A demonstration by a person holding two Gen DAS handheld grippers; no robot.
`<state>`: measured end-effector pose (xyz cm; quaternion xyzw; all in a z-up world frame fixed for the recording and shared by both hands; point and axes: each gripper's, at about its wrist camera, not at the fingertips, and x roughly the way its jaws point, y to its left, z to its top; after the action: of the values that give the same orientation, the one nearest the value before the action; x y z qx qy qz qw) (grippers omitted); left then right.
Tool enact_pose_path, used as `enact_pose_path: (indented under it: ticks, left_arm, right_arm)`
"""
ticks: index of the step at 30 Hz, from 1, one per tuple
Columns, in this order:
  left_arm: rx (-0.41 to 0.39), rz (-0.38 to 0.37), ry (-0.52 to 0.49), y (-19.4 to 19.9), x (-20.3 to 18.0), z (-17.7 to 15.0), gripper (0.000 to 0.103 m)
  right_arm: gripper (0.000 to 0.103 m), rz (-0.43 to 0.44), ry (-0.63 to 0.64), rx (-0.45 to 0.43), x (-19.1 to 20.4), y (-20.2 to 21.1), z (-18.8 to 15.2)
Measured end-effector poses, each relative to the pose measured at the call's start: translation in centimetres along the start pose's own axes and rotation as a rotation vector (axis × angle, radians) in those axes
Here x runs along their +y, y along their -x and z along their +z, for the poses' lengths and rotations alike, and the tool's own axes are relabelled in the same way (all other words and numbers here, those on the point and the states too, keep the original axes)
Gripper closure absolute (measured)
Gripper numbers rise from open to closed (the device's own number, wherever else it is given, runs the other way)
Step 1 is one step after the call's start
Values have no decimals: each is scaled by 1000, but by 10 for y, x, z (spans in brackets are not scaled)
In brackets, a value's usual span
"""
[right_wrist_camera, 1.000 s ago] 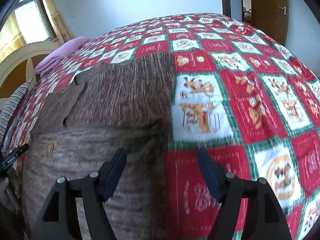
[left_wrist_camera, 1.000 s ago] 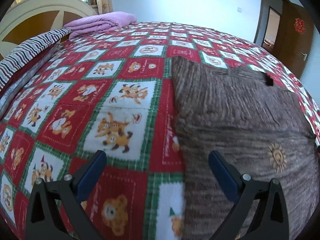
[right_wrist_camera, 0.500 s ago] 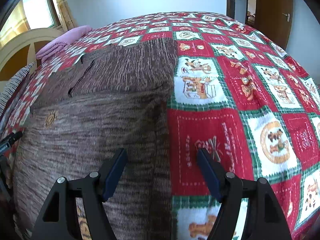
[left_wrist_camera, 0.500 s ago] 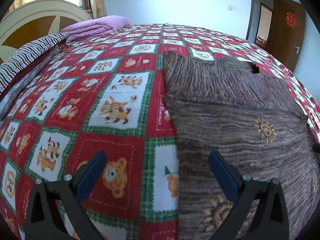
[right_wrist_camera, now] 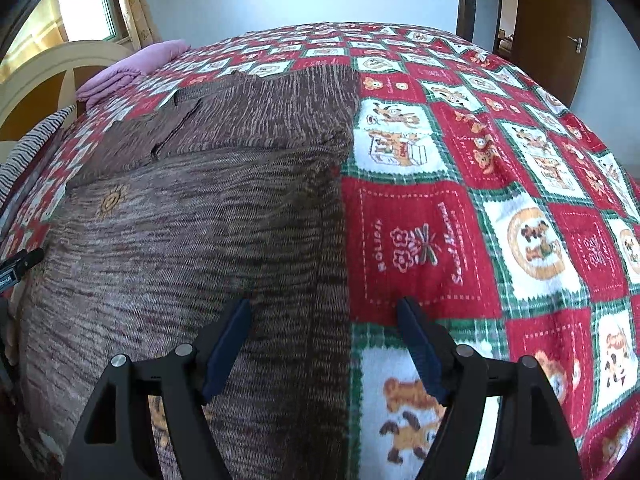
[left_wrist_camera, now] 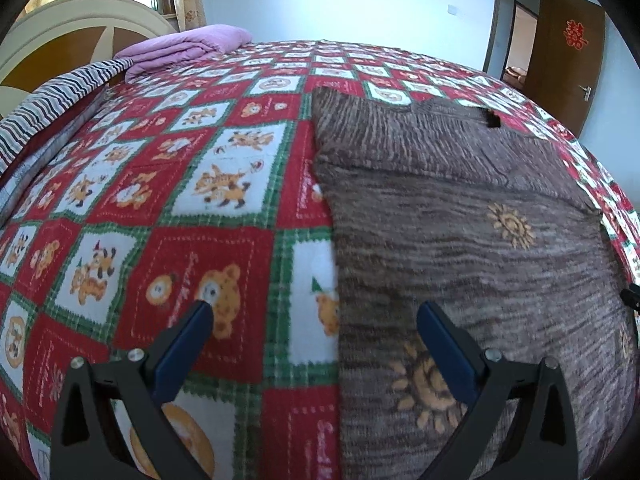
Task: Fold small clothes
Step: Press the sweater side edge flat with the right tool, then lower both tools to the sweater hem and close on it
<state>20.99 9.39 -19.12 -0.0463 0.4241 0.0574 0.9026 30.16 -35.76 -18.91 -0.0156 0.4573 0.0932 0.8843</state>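
Brown knit garment (left_wrist_camera: pixel 460 216) lies flat on red-green patchwork bedspread (left_wrist_camera: pixel 168 208); sun motifs visible on fabric.

Left gripper (left_wrist_camera: pixel 316 328): jaws wide apart, nothing clamped. Straddles garment's left edge; one finger over bedspread, other over knit.

Right gripper (right_wrist_camera: pixel 324 322): jaws opening, no pad pressing fabric. Straddles garment's right edge; one finger over knit, other over bedspread.

Folded purple blanket (left_wrist_camera: pixel 188 46) and striped cloth (left_wrist_camera: pixel 52 100) well apart from garment, near headboard (left_wrist_camera: pixel 60 28).
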Motion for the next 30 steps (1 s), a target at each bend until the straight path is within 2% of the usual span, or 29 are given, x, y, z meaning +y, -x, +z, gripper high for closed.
enact_pose_path:
  ticks: [16,20,30]
  left_arm:
    - [22,-61,-56,36,-1,-46,0]
    - [44,-108,-84,48,-3,-61,10]
    - [75,-196,-79,75,-16,-96,20]
  right_arm:
    - [24,-7,26,43,13,25,-38]
    - [23,-5,27,51,16,33,-50]
    - [22,22,46,40,20,52,-86]
